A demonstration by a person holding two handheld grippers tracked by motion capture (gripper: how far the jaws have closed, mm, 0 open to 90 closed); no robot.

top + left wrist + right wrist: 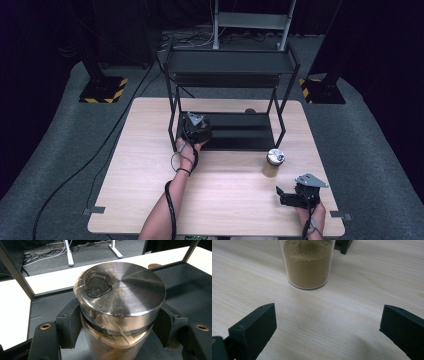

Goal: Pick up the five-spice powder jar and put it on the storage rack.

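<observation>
Jar (120, 310) upright on the rack (235, 132), clamped in our left gripper (196, 129); second jar (273, 162) stands on the tabletop (225, 190), ahead of our right gripper (292, 196), jaws wide apart.

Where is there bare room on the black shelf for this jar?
Right of the left gripper, the bottom shelf is bare up to its right posts. The table is bare left of the forearm. More crowded: the near right, with the second jar and right gripper.
</observation>
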